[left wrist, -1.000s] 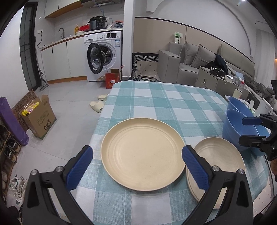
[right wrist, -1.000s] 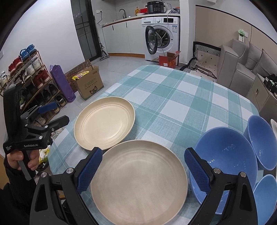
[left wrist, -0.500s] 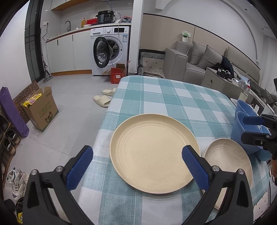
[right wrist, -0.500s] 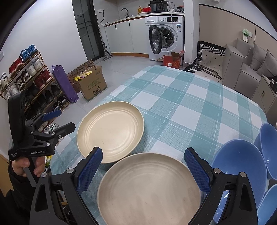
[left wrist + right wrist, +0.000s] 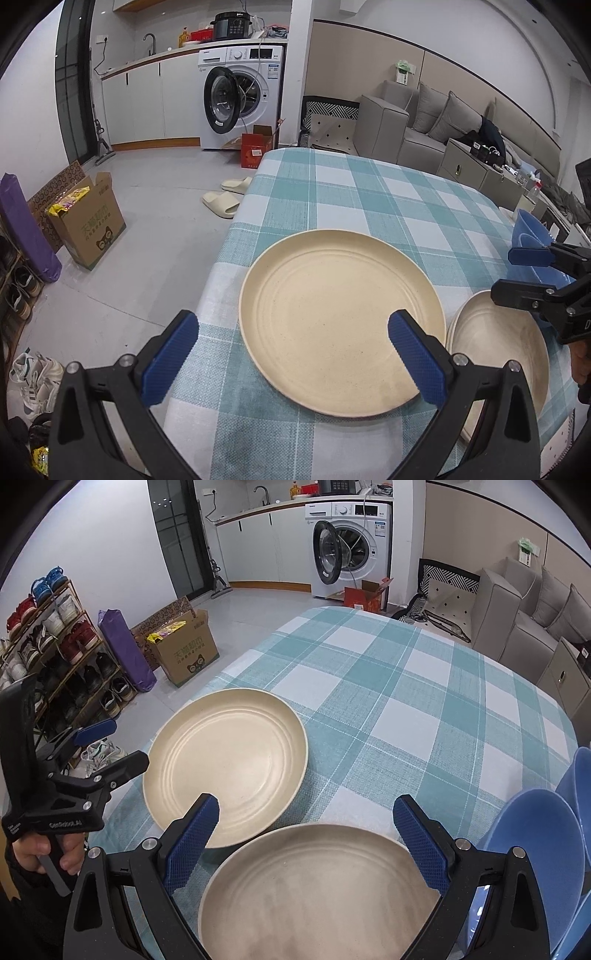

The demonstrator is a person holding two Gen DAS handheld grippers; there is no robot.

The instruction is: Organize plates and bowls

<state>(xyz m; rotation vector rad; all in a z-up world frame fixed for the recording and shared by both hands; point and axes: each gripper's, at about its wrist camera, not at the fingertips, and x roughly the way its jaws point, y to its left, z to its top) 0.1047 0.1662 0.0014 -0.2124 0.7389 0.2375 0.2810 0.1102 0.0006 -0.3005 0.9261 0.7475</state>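
Two cream plates and blue bowls on a checked table, both grippers empty.

Left wrist view: the left gripper [image 5: 291, 332] has its fingers wide apart above the near part of the left plate [image 5: 340, 321], holding nothing. The right plate [image 5: 498, 354] lies just beside it on the right, and the right gripper [image 5: 517, 275] is above its far edge. A blue bowl [image 5: 528, 230] stands behind.
Right wrist view: the right gripper [image 5: 306, 830] is spread apart over the near plate [image 5: 317, 893]. The far plate [image 5: 229, 771] lies to the left, the blue bowls [image 5: 535, 842] to the right, and the left gripper [image 5: 110, 746] is at the left edge of the table [image 5: 388, 686].
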